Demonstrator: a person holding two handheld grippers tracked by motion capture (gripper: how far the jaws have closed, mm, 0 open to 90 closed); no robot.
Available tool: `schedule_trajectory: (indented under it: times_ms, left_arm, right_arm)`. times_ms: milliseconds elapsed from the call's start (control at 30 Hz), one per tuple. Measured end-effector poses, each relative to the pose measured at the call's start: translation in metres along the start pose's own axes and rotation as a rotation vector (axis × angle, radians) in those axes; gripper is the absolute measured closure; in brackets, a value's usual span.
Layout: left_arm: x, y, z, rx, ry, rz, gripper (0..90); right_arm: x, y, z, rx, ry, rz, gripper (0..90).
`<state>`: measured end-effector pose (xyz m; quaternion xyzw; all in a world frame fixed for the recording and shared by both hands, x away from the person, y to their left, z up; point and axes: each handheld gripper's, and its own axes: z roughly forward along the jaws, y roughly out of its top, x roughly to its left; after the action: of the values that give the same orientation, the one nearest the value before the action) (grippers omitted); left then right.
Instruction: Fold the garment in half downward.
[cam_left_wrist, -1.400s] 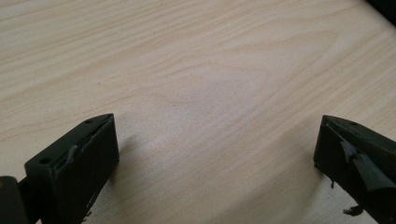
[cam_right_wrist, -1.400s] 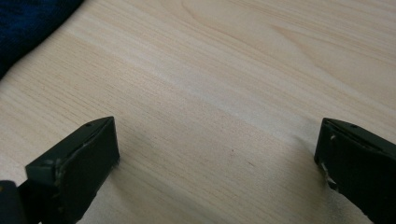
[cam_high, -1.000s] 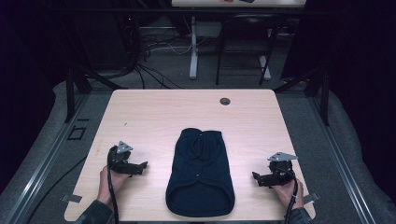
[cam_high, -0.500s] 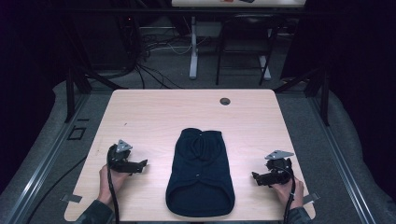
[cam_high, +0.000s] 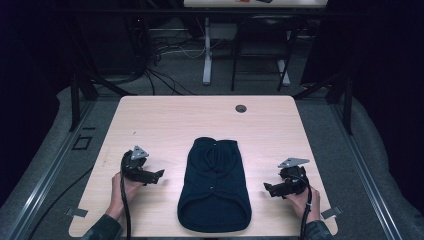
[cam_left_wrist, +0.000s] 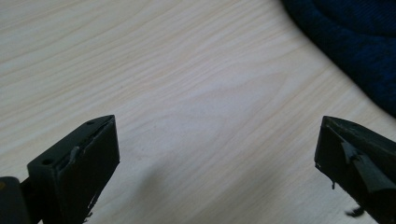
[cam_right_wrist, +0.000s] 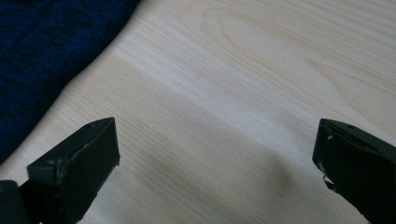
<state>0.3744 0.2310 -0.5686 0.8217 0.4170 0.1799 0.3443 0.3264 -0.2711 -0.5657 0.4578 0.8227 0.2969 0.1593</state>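
Little has shifted over the past second: the right gripper (cam_high: 270, 189) has crept slightly inward toward the dark navy knitted garment (cam_high: 214, 186), while the left gripper (cam_high: 159, 175) has held its place on the other side. Spread flat on the pale wood-grain table (cam_high: 165, 120), the garment lies at the near centre between the two tools, its edge just entering each gripper view (cam_left_wrist: 355, 37) (cam_right_wrist: 42, 51). Both pairs of jaws stand spread wide over bare wood, clear of the cloth, so any grasp probably has yet to begin.
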Motion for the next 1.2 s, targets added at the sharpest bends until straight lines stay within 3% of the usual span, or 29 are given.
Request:
schedule_trajectory:
  times_ms: [167, 533, 833, 967, 1200]
  left_arm:
    - [-0.004, 0.007, 0.002, 0.0, -0.004, 0.02, 0.0]
    - [-0.015, 0.024, 0.01, -0.015, -0.058, 0.031, 0.0]
    - [-0.027, 0.039, 0.025, 0.02, -0.099, 0.056, 0.0]
    - [-0.029, 0.047, 0.032, 0.039, -0.128, 0.053, 0.0]
    - [-0.03, 0.058, 0.044, 0.055, -0.154, 0.047, 0.0]
  right_arm:
    - [0.003, 0.006, 0.002, -0.001, 0.009, -0.012, 0.5]
    - [0.018, 0.032, 0.003, -0.022, 0.051, -0.054, 2.4]
    - [0.024, 0.048, 0.012, -0.023, 0.088, -0.066, 3.3]
    - [0.025, 0.056, 0.015, -0.028, 0.109, -0.068, 8.4]
    - [0.026, 0.07, 0.023, -0.031, 0.135, -0.057, 7.9]
